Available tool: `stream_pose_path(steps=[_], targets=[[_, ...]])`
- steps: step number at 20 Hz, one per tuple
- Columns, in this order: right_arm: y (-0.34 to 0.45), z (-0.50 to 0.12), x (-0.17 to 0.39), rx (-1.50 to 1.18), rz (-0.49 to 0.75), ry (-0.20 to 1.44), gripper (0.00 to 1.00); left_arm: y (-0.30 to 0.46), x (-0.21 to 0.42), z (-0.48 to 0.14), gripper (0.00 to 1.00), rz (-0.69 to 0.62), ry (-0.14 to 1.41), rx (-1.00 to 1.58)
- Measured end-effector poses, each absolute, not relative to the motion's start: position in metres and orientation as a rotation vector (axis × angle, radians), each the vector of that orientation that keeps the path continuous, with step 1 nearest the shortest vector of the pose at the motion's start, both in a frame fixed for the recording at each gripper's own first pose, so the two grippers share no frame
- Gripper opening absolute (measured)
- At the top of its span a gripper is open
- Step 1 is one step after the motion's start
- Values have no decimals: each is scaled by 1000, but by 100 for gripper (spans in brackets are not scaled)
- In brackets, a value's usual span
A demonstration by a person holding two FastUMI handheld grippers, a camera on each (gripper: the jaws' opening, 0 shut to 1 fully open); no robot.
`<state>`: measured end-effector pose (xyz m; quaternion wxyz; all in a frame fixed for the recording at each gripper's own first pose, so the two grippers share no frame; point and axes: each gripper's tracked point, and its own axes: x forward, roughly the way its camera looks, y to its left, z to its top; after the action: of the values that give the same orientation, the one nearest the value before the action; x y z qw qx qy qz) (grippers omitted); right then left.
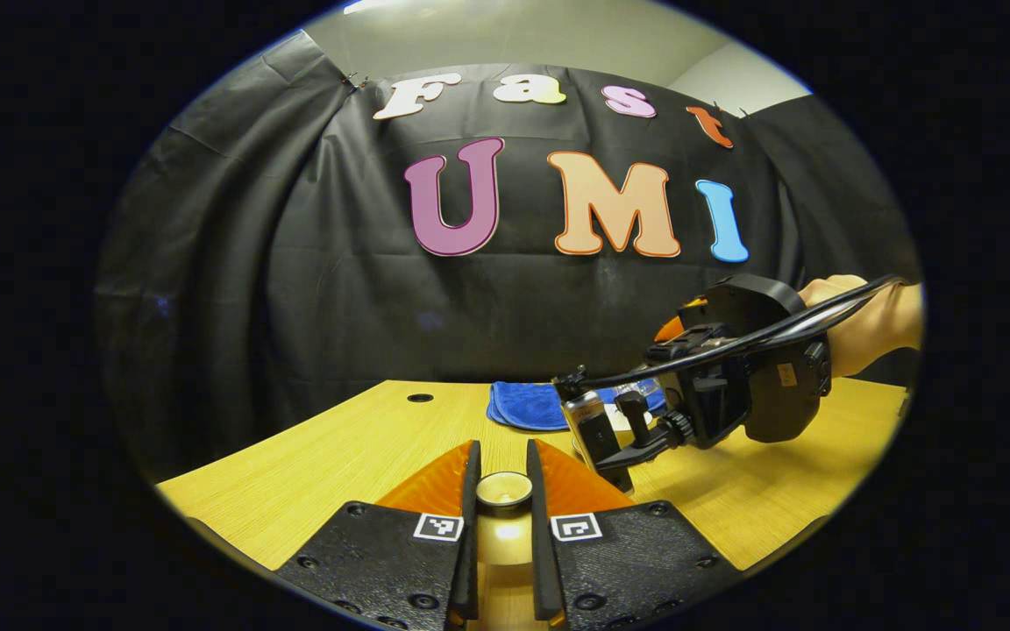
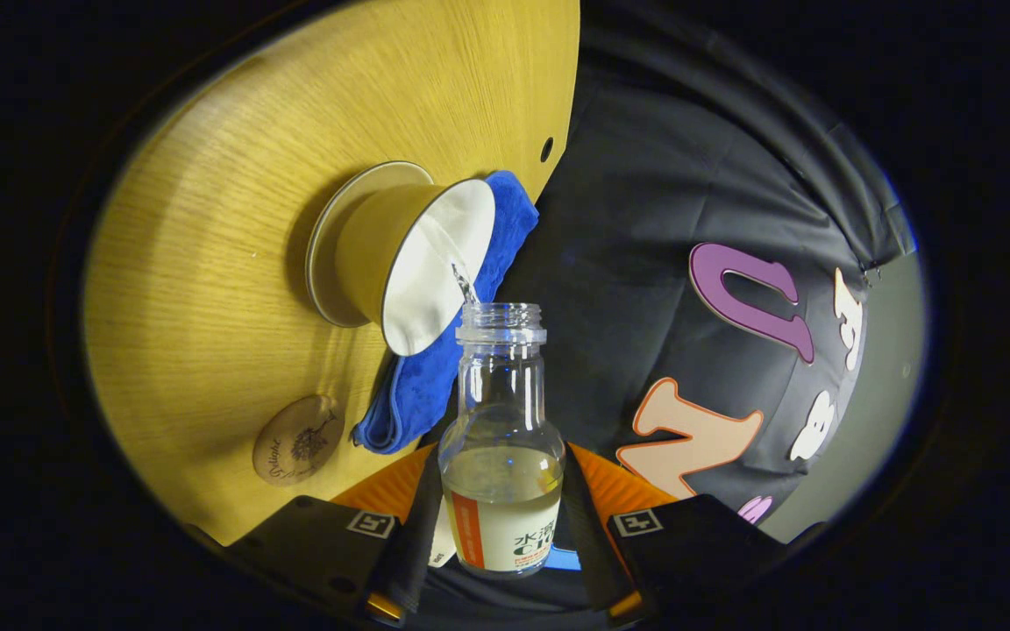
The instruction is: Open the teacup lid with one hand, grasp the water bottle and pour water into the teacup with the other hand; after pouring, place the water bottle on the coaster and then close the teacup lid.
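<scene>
My count from both gripper views.

I see one table [image 2: 207,263] of pale wood. On it I count one cup [image 2: 408,263] on one saucer [image 2: 323,254], one blue cloth [image 2: 422,386] and one round coaster [image 2: 297,440]. One clear bottle [image 2: 501,438] sits between my right gripper's [image 2: 505,517] two fingers, and one lid [image 1: 504,489] sits between my left gripper's [image 1: 503,491] two fingers. That makes two grippers, and I can see one hand [image 1: 864,324], on the right one. The tabletop has one small round hole [image 1: 420,398].
</scene>
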<state>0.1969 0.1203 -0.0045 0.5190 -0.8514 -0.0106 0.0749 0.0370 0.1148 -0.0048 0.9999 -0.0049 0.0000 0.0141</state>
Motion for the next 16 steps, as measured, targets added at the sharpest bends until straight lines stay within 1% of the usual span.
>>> stream_pose_path(steps=[6,16], targets=[[134,6,197,-2151,176,-104,74,115,37,-5,22,28,0,-10],[140,-1,193,-2160,192,-107,74,116,37,-6,22,33,1,-11]])
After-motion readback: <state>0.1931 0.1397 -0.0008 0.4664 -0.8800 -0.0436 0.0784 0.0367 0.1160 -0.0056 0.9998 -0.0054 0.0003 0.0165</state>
